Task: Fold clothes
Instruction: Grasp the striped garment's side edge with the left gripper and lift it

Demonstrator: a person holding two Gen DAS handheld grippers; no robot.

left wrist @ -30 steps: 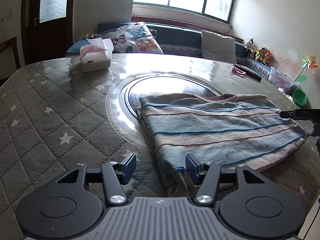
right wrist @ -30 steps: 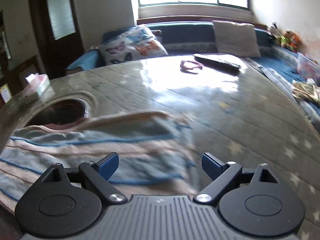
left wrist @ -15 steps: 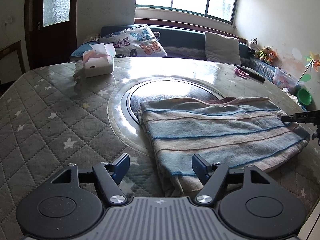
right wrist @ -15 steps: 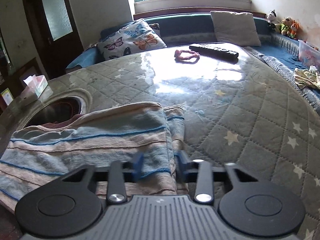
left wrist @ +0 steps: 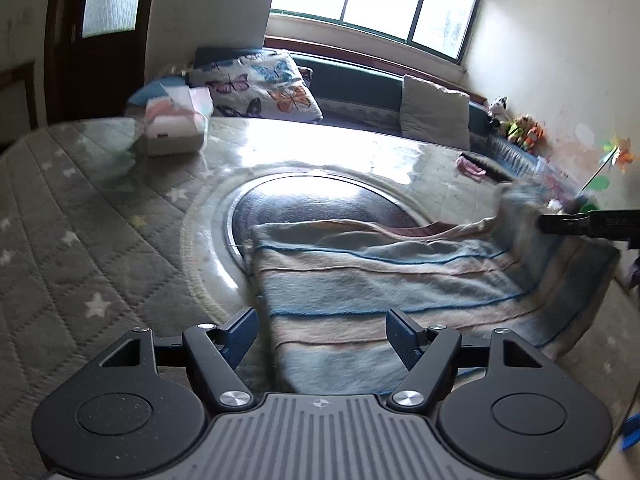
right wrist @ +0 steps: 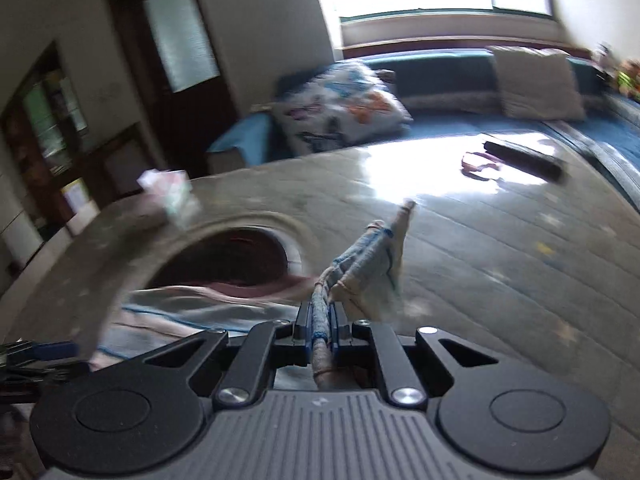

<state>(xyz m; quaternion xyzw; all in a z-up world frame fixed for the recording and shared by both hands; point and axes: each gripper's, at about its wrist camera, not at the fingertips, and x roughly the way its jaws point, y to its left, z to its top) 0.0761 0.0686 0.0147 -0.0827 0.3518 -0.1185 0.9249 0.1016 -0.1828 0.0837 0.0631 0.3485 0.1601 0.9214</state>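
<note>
Left wrist view first: your left hand-held gripper [left wrist: 320, 336] hovers with jaws apart over the near-left corner of the blue, pink and cream striped woven cloth [left wrist: 400, 280], gripping nothing. That cloth lies on the grey quilted, star-patterned table [left wrist: 60, 240], partly over its round dark centre plate [left wrist: 320, 200]. To its right, your right hand-held gripper [right wrist: 320, 320] is closing tight on a bunched cloth edge and raising it. Judging from this, carrying that corner across while the left end sits unpinned could drag the whole cloth and skew the fold; a thin pinch may also slip.
</note>
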